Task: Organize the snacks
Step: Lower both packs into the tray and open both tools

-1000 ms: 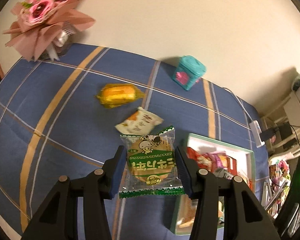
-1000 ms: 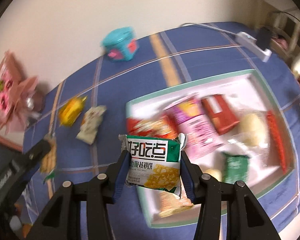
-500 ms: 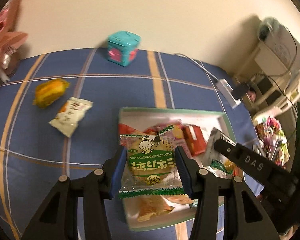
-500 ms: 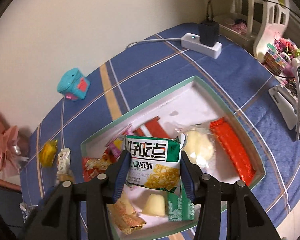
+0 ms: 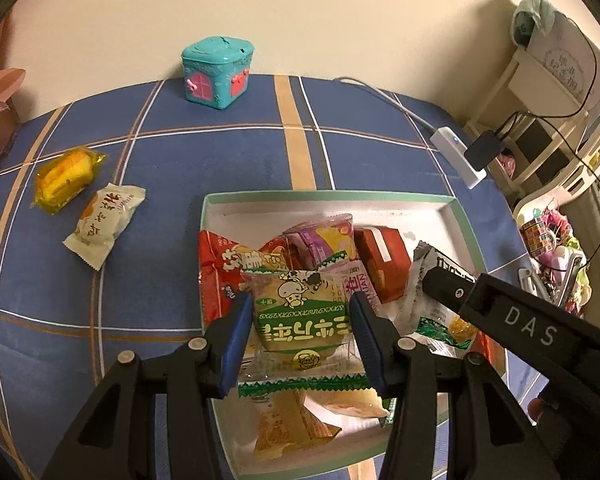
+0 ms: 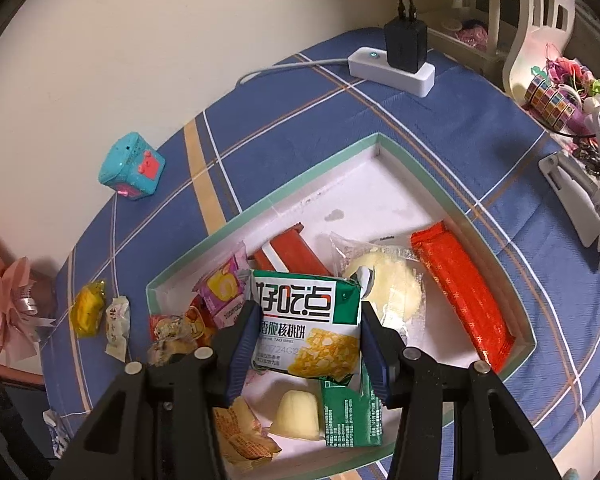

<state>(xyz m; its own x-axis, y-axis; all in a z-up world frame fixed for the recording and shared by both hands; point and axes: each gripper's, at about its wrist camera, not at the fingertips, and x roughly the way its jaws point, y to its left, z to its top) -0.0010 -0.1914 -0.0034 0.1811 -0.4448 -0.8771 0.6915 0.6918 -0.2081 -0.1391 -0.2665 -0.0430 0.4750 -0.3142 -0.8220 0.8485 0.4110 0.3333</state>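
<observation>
My left gripper [image 5: 300, 316] is shut on a clear-and-green cookie packet [image 5: 300, 320] with a cartoon mushroom, held above the near left part of the white green-rimmed box [image 5: 328, 197]. My right gripper [image 6: 310, 330] is shut on a green-and-white biscuit packet [image 6: 306, 320], which hangs over the box [image 6: 300, 182] too. Several snacks lie in the box: red, pink and orange packets, pale buns, a long red bar [image 6: 462, 294]. The right gripper's black arm [image 5: 512, 320] crosses the left wrist view at the right. A yellow snack [image 5: 66, 178] and a white packet [image 5: 104, 226] lie on the cloth left of the box.
A teal toy house [image 5: 216, 72] stands at the table's far edge by the wall. A white power strip with a black charger [image 6: 396, 64] lies far right. A pink bouquet [image 6: 4, 312] sits at the far left. A phone stand and shelves of clutter stand right of the table.
Both grippers swung over from the cloth to above the box, still gripping their packets. The loose yellow and white snacks have slid off to the left of the views.
</observation>
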